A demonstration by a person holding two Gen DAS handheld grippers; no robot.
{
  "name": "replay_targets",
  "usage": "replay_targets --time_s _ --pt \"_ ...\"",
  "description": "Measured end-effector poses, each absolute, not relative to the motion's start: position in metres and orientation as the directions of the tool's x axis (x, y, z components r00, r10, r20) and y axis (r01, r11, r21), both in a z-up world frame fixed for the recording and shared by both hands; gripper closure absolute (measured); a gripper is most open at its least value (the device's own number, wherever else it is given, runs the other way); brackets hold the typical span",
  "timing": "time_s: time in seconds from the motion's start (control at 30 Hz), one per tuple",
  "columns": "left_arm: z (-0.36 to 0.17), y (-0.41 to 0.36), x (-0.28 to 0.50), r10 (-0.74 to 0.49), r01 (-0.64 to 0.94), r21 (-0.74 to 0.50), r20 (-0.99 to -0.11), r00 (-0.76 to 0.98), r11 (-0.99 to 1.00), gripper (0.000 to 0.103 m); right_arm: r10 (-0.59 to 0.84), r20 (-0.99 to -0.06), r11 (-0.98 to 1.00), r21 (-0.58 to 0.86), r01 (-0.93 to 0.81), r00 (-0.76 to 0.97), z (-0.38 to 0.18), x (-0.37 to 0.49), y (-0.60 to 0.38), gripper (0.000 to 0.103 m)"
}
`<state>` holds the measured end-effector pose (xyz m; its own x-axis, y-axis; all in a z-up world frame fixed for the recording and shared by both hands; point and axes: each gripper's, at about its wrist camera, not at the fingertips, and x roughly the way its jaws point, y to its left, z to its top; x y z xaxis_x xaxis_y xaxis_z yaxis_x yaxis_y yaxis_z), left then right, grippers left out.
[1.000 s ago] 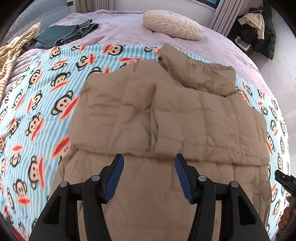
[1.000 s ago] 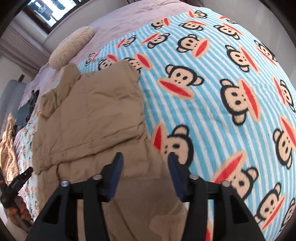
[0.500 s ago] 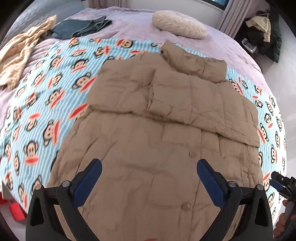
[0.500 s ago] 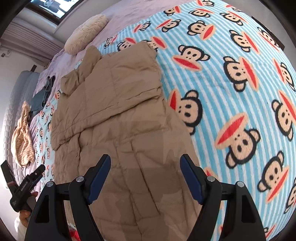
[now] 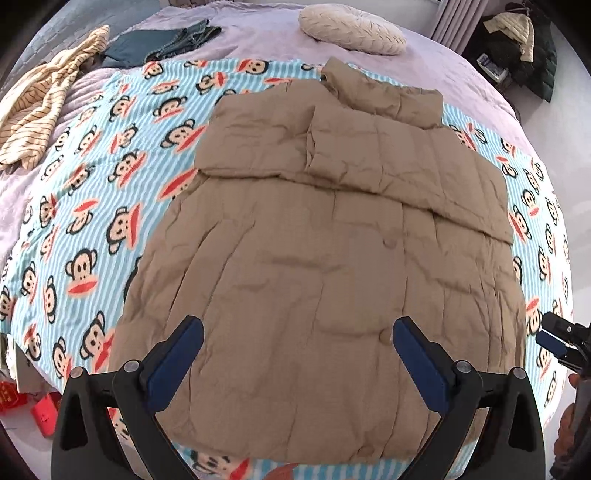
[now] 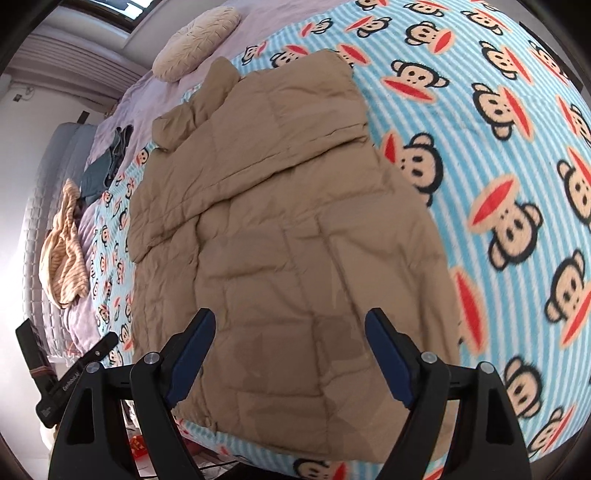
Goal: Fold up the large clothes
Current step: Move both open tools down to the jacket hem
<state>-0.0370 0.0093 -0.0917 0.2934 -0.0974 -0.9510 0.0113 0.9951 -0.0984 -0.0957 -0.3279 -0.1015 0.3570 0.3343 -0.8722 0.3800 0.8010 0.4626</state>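
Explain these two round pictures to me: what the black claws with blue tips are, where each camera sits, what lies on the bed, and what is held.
No robot here: a person holds a two-finger gripper in each hand, each with a fisheye camera looking along its fingers. One picture is from the left gripper, the other from the right gripper. A tan padded jacket lies flat on a monkey-print blanket, its sleeves folded across the chest. Farther back are a cream pillow, jeans and a striped garment. Both grippers' jaws have just been opening; both stand open above the jacket, with nothing held.
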Motion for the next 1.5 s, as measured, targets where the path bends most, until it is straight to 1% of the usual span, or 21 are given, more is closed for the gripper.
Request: replay_targets --time_s 0.1,0.17,0.33,0.5,0.63,0.7,0.77,0.83,0.93,1.07,1.2,1.33,1.4,1.5 --pt "-0.095 0.017 -0.044 -0.107 0.029 -0.103 -0.954 0.281 0.994 0.001 0.308 -0.880 0.797 0.447 0.406 0.363 -0.102 -0.107 -0.313 0.017" --pt "-0.097 0.025 -0.050 -0.112 0.044 -0.104 -0.955 0.275 0.994 0.001 0.295 -0.884 0.795 0.438 0.420 0.363 -0.103 -0.114 -0.302 0.000" --pt "-0.106 0.047 -0.066 -0.125 0.075 -0.109 -0.958 0.259 0.991 0.001 0.259 -0.886 0.772 0.429 0.468 0.385 -0.108 -0.130 -0.282 0.000" --pt "-0.116 0.068 -0.084 -0.124 0.087 -0.105 -0.962 0.242 0.991 0.001 0.278 -0.882 0.719 0.454 0.527 0.381 -0.123 -0.154 -0.263 0.000" --pt "-0.120 0.085 -0.094 -0.107 0.083 -0.089 -0.964 0.242 0.993 0.001 0.331 -0.878 0.664 0.476 0.576 0.345 -0.138 -0.169 -0.254 0.000" --pt "-0.124 0.094 -0.097 -0.103 0.081 -0.086 -0.968 0.229 0.993 0.001 0.379 -0.855 0.604 0.519 0.605 0.355 -0.146 -0.176 -0.255 0.000" --pt "-0.127 0.102 -0.101 -0.094 0.075 -0.080 -0.971 0.222 0.994 0.001 0.395 -0.841 0.563 0.540 0.626 0.370 -0.152 -0.184 -0.254 0.000" --pt "-0.130 0.109 -0.105 -0.111 0.079 -0.097 -0.971 0.211 0.992 0.001 0.389 -0.840 0.539 0.540 0.646 0.378 -0.156 -0.193 -0.256 0.000" --pt "-0.134 0.127 -0.113 -0.168 0.053 -0.161 -0.964 0.205 0.986 0.001 0.383 -0.839 0.506 0.540 0.672 0.386 -0.160 -0.206 -0.262 0.000" --pt "-0.143 0.167 -0.125 -0.304 -0.051 -0.319 -0.933 0.192 0.946 0.001 0.391 -0.814 0.426 0.573 0.700 0.429 -0.169 -0.228 -0.273 0.000" --pt "-0.161 0.197 -0.135 -0.386 -0.151 -0.410 -0.908 0.165 0.899 0.001 0.407 -0.790 0.357 0.600 0.716 0.459 -0.179 -0.244 -0.281 0.000" --pt "-0.184 0.206 -0.141 -0.473 -0.192 -0.488 -0.873 0.119 0.852 0.001 0.426 -0.767 0.311 0.622 0.718 0.480 -0.191 -0.255 -0.285 0.001" --pt "-0.197 0.200 -0.143 -0.529 -0.201 -0.536 -0.844 0.088 0.820 0.001 0.430 -0.761 0.296 0.627 0.721 0.485 -0.194 -0.259 -0.284 0.001" --pt "-0.213 0.183 -0.138 -0.566 -0.193 -0.567 -0.822 0.065 0.801 0.001 0.427 -0.750 0.262 0.637 0.725 0.505 -0.201 -0.260 -0.285 0.001"
